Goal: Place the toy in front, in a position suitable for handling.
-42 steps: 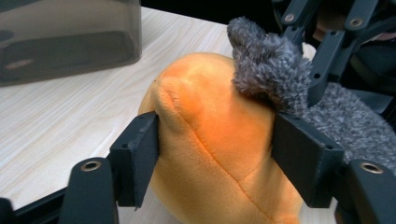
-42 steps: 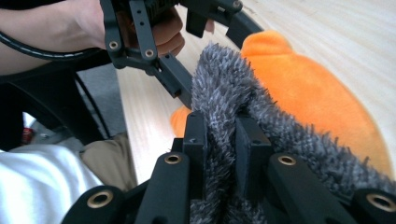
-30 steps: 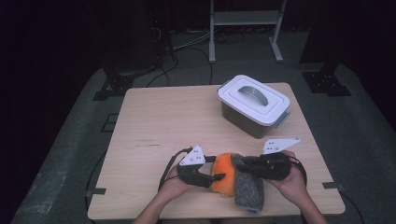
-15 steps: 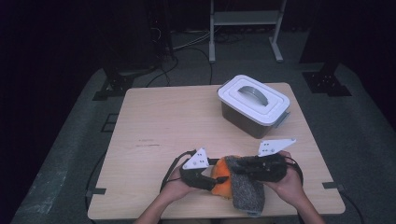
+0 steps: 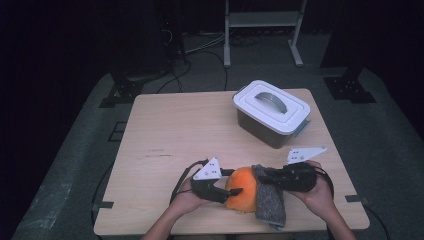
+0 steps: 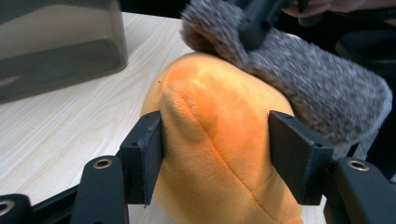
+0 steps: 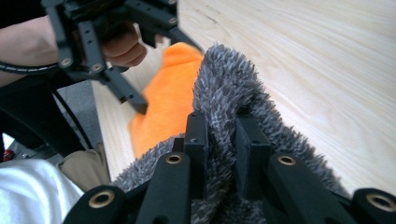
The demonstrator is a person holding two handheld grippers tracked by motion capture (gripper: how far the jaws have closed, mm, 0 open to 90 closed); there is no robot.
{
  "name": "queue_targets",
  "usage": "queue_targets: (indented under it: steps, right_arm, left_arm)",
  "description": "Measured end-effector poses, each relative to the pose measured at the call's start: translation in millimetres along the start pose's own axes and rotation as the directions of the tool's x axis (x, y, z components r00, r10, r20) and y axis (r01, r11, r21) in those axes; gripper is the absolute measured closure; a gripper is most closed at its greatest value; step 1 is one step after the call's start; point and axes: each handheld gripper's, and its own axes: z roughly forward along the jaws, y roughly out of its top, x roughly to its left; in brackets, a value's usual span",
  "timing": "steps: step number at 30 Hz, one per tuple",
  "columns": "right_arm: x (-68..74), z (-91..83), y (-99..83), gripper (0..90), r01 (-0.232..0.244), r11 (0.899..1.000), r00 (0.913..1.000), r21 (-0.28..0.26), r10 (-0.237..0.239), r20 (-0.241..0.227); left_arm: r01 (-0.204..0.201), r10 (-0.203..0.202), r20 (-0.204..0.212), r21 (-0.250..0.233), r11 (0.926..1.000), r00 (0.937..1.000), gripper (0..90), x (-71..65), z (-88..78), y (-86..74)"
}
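The left gripper (image 5: 227,192) has its two fingers (image 6: 144,154) set about a third open around the orange plush toy (image 5: 242,195), one on each flank; its jaws have just been closing onto the toy, and the left gripper view shows both pads pressing into the soft orange fabric along a stitched seam. That seam and the dented fabric cannot be made out from the high view, which instead shows the toy lying on the bench (image 5: 190,130) near its front edge, between the two hands.

The right gripper (image 5: 267,176) has its fingers (image 7: 198,135) pinched nearly together on the grey fuzzy cloth (image 5: 270,200). The right gripper view shows a fold of pile squeezed between them, with the orange toy just beyond the fingertips and the left gripper farther off. From above, the cloth drapes over the toy's right side and hangs down toward the bench edge.

Well beyond both sets of fingers stands a lidded white storage box (image 5: 272,112) with a grey handle; the left gripper view shows its dark translucent wall.
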Motion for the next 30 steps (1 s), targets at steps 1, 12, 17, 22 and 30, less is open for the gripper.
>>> queue_targets:
  steps: [1,12,17,22,30]
  right_arm:
    - [1.9,1.7,0.4,75.9,0.001,1.0,1.0,0.003,-0.001,-0.01]
    - [19.3,8.2,13.8,76.3,0.07,0.998,0.9974,0.006,-0.07,-0.014]
    - [25.4,8.6,24.9,76.3,0.104,0.995,0.9946,-0.008,-0.104,-0.002]
    - [24.0,7.4,24.6,76.2,0.104,0.995,0.9946,-0.001,-0.104,-0.002]
    - [4.2,-4.7,15.1,76.0,0.03,1.0,0.9994,-0.009,-0.03,0.016]
  left_arm:
    - [0.008,-0.008,-0.003,-0.003,1.0,1.0,37.7,0.9,-0.8,-0.2]
    - [0.008,-0.008,-0.002,-0.023,0.9997,1.0,41.4,0.1,-2.2,0.0]
    - [-0.082,0.082,0.007,-0.027,0.9963,0.9966,42.3,-11.1,0.4,4.1]
    - [-0.098,0.098,0.004,-0.022,0.9949,0.9952,42.6,-12.3,0.0,4.4]
    - [-0.098,0.098,0.013,-0.025,0.9949,0.995,42.4,-13.5,2.2,5.5]
